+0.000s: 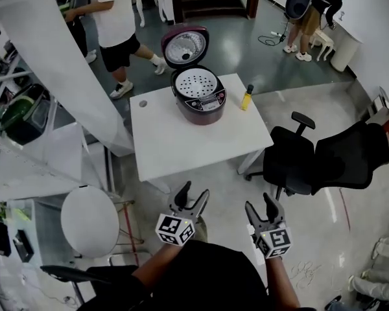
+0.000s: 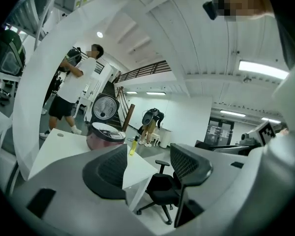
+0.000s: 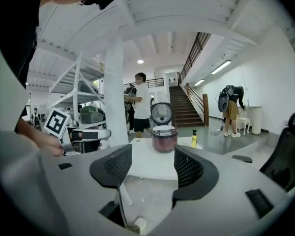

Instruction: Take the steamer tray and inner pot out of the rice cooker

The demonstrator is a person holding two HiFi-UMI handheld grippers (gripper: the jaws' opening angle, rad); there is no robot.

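Sitting with its lid (image 1: 185, 46) up on the table (image 1: 181, 144), the rice cooker (image 1: 201, 102), steamer tray (image 1: 196, 81) in its mouth, lies well ahead of the left tongs (image 1: 194, 190) and right tongs (image 1: 259, 203), both wide open and empty, short of the table's near edge.

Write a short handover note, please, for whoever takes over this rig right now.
Left gripper: open, empty, held short of the table's near edge.
Right gripper: open, empty, beside the left one.
Rice cooker: at the far side of the white table, lid raised. The steamer tray sits in its top; the inner pot beneath it cannot be seen. A yellow bottle stands to the cooker's right.
Done: lid is open; nothing taken out yet.
Left: step up to the table, lift out the tray, then the inner pot.
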